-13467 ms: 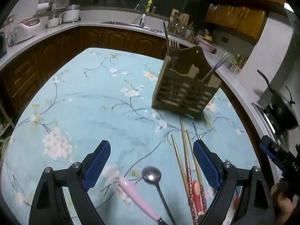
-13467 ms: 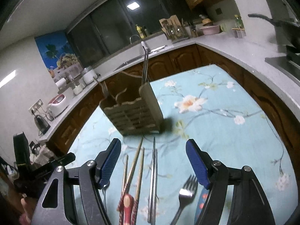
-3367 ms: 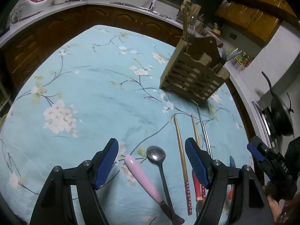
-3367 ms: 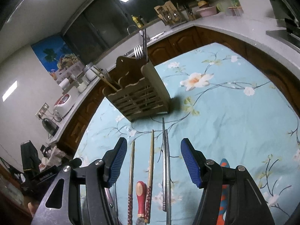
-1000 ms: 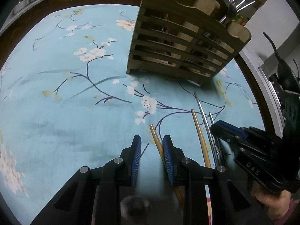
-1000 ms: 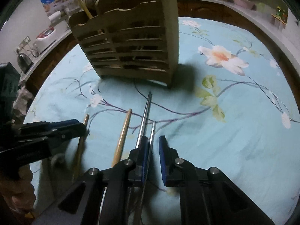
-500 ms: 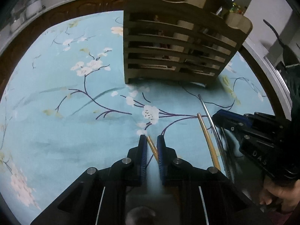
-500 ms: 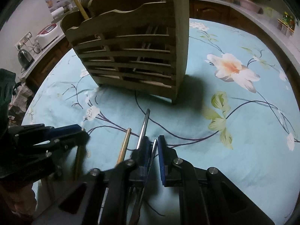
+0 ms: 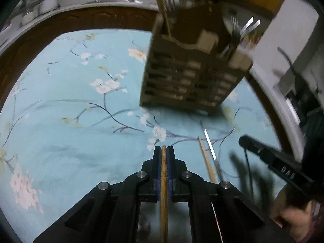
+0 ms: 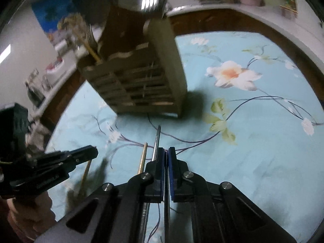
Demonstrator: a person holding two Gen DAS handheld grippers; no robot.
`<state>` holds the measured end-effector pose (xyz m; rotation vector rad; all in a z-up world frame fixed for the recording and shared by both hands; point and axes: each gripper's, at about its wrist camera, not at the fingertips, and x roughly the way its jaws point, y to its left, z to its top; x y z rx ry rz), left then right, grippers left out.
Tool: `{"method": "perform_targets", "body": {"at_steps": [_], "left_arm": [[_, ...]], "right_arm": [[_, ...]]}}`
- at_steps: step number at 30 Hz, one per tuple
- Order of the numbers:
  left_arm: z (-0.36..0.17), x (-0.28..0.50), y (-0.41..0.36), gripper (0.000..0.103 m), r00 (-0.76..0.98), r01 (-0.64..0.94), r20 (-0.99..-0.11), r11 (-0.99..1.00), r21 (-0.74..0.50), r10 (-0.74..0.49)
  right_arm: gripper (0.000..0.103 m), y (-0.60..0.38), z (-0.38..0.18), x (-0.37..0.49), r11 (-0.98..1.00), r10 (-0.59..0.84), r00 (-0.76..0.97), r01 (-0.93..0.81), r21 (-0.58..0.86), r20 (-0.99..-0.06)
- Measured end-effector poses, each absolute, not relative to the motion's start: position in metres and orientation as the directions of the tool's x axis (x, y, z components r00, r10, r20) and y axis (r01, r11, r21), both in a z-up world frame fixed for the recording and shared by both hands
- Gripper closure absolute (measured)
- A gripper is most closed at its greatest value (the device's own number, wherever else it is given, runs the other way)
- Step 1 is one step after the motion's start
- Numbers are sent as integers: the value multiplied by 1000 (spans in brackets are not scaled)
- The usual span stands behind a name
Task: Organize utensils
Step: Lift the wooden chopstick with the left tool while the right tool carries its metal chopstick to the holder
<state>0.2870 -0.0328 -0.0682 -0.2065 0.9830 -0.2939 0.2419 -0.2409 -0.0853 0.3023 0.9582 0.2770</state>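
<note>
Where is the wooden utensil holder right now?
The wooden utensil holder stands on the floral tablecloth, upper centre in both wrist views, just beyond the chopsticks lying before it.

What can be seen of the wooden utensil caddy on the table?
The wooden utensil caddy stands upright on the blue floral tablecloth, beyond both grippers and apart from them. It looks like pale slatted wood with a scalloped front edge, a taller back panel and divided compartments. A wooden chopstick and forks stick up at one end; a fork and metal chopsticks at the other. The view is motion-blurred.
</note>
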Motion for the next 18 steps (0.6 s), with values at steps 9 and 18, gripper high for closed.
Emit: {"method": "perform_targets", "body": {"at_steps": [9,18], "left_arm": [[-43,246,-6,100,596,102,-731,934,-342,-332],[-5,203,10,100,639,134,-685,927,-349,-350]], "right_arm": [[99,-229,-75,221,901,379,634,-86,425,-675],[99,-223,-38,203,900,382,694,-132,414,-610]]}}
